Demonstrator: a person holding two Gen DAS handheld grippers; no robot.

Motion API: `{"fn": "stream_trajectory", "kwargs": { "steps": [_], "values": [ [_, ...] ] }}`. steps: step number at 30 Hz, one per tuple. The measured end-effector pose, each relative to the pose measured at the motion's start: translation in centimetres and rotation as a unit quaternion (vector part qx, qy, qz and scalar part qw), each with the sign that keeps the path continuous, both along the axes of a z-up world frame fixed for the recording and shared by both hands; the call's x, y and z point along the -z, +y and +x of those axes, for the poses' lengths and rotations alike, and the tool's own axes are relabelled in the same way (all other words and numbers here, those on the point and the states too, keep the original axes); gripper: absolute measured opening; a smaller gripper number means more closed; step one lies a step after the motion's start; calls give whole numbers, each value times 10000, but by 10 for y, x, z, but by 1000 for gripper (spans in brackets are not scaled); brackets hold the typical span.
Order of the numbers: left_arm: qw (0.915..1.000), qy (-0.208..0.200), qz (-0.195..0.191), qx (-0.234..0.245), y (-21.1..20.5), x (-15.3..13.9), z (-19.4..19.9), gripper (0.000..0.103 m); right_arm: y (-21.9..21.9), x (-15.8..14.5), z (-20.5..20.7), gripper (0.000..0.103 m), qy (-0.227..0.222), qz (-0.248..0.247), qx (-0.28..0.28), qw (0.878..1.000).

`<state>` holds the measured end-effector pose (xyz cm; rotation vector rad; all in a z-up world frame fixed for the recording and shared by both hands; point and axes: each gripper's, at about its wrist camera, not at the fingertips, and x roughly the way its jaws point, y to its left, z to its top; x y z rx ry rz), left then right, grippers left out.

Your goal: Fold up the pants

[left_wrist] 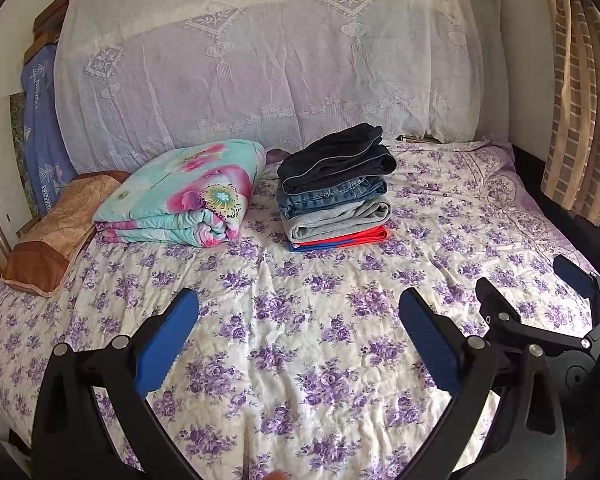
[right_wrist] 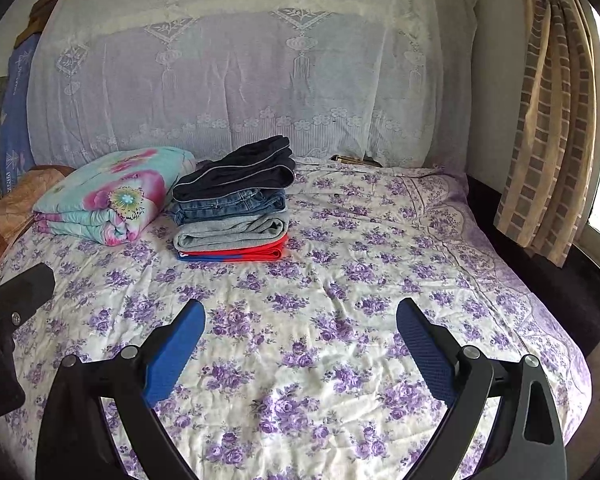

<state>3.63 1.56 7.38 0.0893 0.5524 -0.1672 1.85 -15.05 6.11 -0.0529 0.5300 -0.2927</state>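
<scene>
A stack of folded pants (left_wrist: 336, 188) sits on the floral bed sheet (left_wrist: 300, 340), far from both grippers: dark navy on top, then blue jeans, grey, and red-and-blue at the bottom. It also shows in the right wrist view (right_wrist: 232, 204). My left gripper (left_wrist: 298, 316) is open and empty above the sheet. My right gripper (right_wrist: 300, 324) is open and empty too; it appears at the right edge of the left wrist view (left_wrist: 528, 280).
A folded turquoise and pink floral quilt (left_wrist: 180, 196) lies left of the stack. A brown pillow (left_wrist: 56, 236) sits at the bed's left edge. A lace-covered headboard (left_wrist: 268, 64) stands behind. A checked curtain (right_wrist: 548, 112) hangs at right.
</scene>
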Motion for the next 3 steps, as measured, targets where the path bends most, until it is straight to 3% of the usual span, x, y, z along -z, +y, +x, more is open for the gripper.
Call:
{"fn": "stream_trajectory", "kwargs": {
  "steps": [3],
  "values": [
    [10000,43,-40,-33,2,0,2,98,-1,0,0,97,-2,-13,-17,10000]
  ]
}}
